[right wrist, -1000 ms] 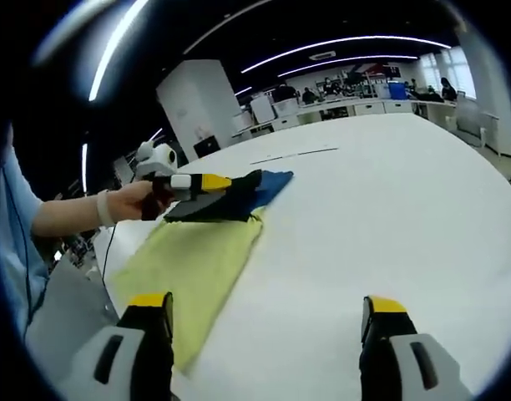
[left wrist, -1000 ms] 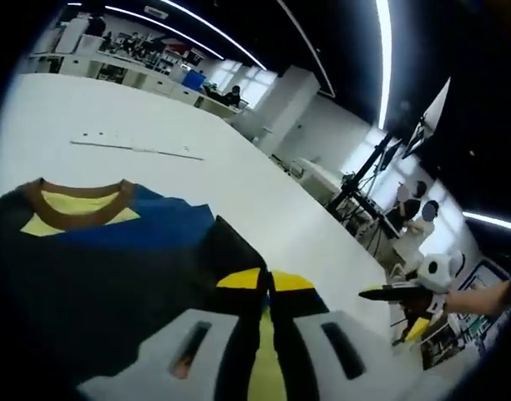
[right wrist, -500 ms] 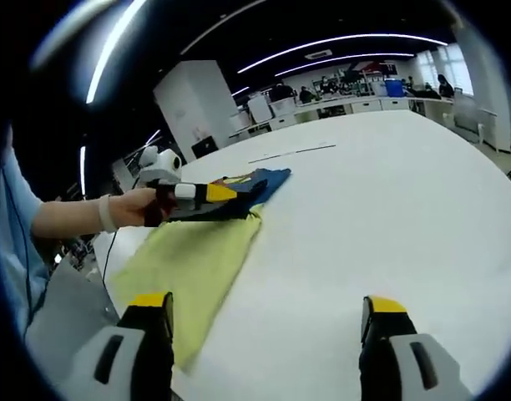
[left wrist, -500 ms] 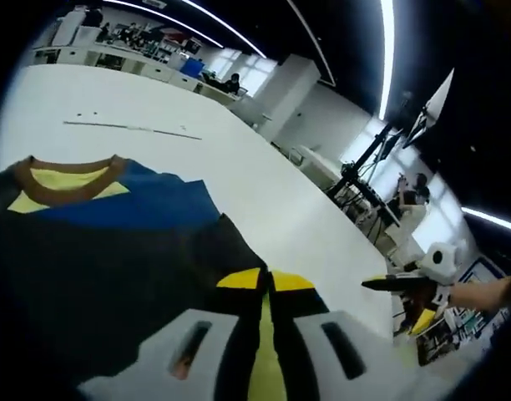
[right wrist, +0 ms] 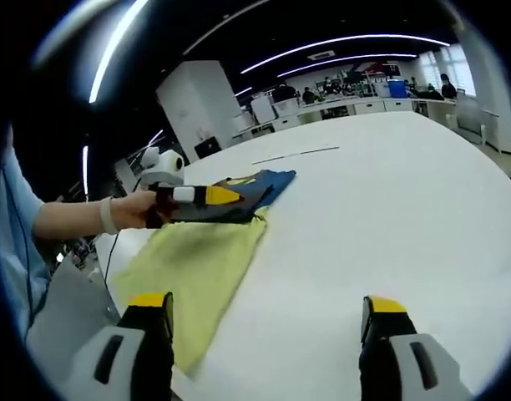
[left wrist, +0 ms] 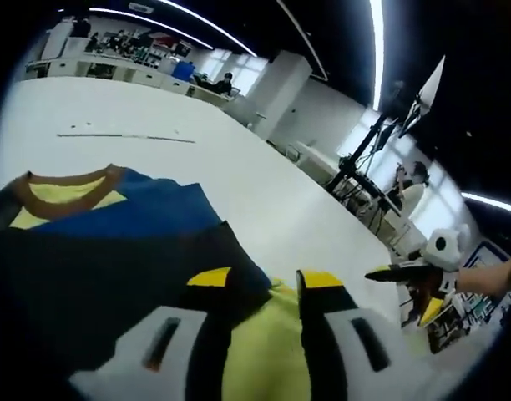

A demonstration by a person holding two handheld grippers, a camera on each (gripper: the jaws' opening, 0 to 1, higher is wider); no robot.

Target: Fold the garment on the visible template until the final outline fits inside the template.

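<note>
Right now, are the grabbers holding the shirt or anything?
No, nothing is held. The left gripper stands open over the garment, jaws apart with the yellow template showing between. The right gripper is open above the bare white table.

In the right gripper view, the garment point(right wrist: 239, 194) is seen lying on the counter point(right wrist: 389, 217), partly over the far end of the template point(right wrist: 189, 267), which lies near the counter's left edge. The left gripper point(right wrist: 226, 197) is placed over the garment; the right gripper point(right wrist: 268, 322) is set well apart, nearer.
</note>
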